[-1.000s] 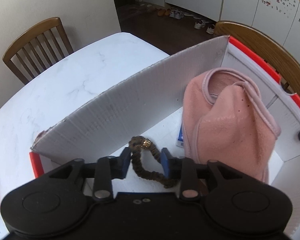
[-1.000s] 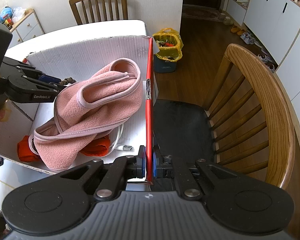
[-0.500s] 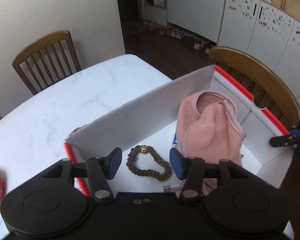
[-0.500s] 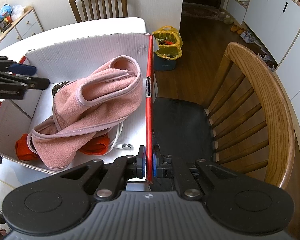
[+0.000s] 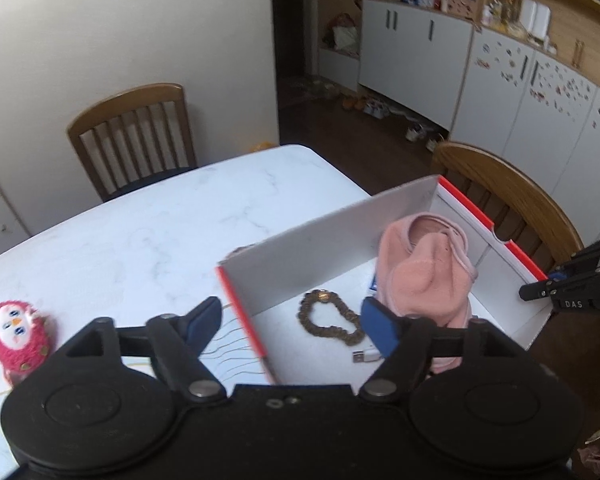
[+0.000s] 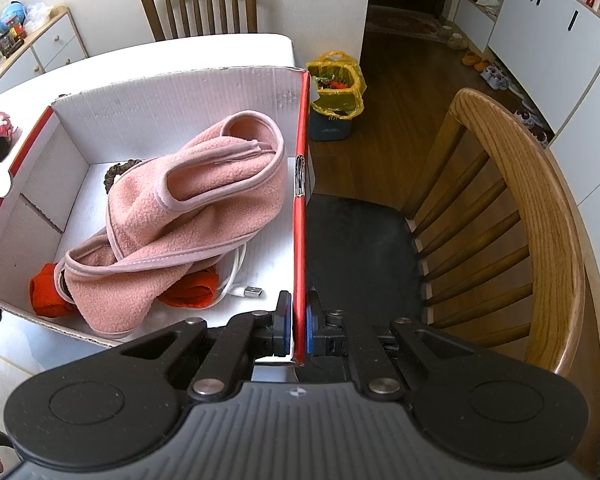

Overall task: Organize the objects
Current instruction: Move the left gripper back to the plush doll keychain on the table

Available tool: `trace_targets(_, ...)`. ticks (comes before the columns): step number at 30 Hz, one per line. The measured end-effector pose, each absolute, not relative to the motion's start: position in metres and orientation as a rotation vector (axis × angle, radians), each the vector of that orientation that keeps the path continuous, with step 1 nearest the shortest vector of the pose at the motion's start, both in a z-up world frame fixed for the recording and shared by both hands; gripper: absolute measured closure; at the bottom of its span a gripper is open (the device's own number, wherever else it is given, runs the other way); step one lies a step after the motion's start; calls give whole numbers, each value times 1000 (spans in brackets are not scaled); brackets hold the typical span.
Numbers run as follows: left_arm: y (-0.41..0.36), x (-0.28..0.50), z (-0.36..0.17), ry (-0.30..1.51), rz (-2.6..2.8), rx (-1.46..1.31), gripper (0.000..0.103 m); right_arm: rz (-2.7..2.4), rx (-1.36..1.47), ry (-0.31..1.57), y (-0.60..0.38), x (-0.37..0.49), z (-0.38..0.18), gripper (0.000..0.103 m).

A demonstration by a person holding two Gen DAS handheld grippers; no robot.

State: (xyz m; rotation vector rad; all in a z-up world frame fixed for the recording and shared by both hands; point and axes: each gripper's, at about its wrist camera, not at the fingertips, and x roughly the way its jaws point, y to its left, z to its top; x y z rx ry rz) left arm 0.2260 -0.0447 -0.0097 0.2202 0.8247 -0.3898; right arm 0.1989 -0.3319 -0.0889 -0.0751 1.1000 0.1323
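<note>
the left gripper (image 5: pixel 290 326) is spread wide, its jaws just opened, nothing between them (the bracelet (image 5: pixel 330 318) lies in the box (image 6: pixel 300 220)); the box wall is clamped by the right gripper (image 6: pixel 298 330).

One box (image 6: pixel 180 96), one bracelet (image 5: pixel 330 318), two chairs (image 5: pixel 134 136).

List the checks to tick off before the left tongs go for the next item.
1. Bead bracelet released, lying on the box floor: ok.
2. Left tongs empty, their jaws just opened wide: ok.
3. Right tongs clamped on the box's red wall, steadying it: ok.
4. Pink plush toy on the table, outside the box, unobstructed: ok.
5. Room left in the box beside the pink fleece: ok.
6. What lies under the fleece besides orange cloth and white cable: cannot tell.
</note>
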Motion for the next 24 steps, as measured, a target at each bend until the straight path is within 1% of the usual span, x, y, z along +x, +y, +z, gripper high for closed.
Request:
trace_targets(2,-34,223,-7,818,-370,200,17,131,-75,1100,-332,199,-89,96)
trace_targets(4,-24,221,-5,817,-351,188,14,131,-76,1101,-331,199,-89,96)
trace_targets(7,-9,219,-4,816,-311,173,6,130,-76,1101,-331,199,-89,96)
trace_targets(11,16,216,-3,819,-264,136,2,126,-80,1103,-330,199,-90,96)
trace_targets(18,57,216,-8,837,-181,82,1,119,-86,1104,-329,199,-90,96)
trace_targets(24,88,217,-29,880,-111,70,1,104,-96,1108,-325,198,-90,96)
